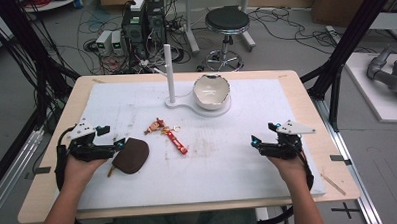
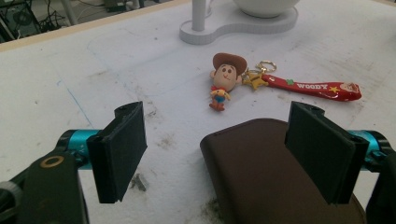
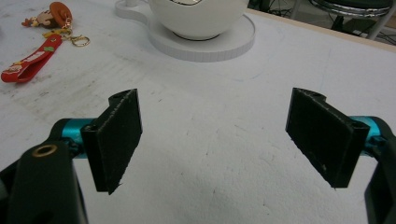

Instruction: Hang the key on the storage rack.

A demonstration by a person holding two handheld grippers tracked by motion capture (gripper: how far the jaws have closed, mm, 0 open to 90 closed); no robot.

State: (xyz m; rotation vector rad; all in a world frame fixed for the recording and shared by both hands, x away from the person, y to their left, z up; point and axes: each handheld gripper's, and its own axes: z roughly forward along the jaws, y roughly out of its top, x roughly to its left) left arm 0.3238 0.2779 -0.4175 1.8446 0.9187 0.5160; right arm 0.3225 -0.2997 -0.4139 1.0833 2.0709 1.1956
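Left gripper (image 1: 118, 143): held at the near left of the mat (image 1: 229, 176), jaws spread wide. In the left gripper view (image 2: 217, 154) the brown pouch (image 2: 266, 182) lies partly between the jaws, toward the right-hand one; whether that jaw touches it cannot be told. Nothing is pinched. In the high view the pouch (image 1: 132, 155) lies just right of the gripper tips, flat on the mat.

Right gripper (image 1: 254, 142): held at the near right of the mat, jaws spread wide, nothing between them. The right gripper view (image 3: 212, 135) shows bare mat between the pads.

Keychain (image 1: 167, 130): lies near the middle of the mat, between the two grippers and farther off than both. It consists of a small cowboy figure (image 2: 225, 74), a gold star and ring (image 2: 258, 77), and a red strap (image 2: 313, 88) lettered "WOODY". It sits just beyond the pouch, apart from it.

Stand (image 1: 186, 103): white, at the far middle of the mat, with an upright post (image 1: 168, 73) on its left end and a white bowl (image 1: 212, 91) on its right end.

Mat: white, scuffed and marked, covering most of the wooden table (image 1: 49, 197).
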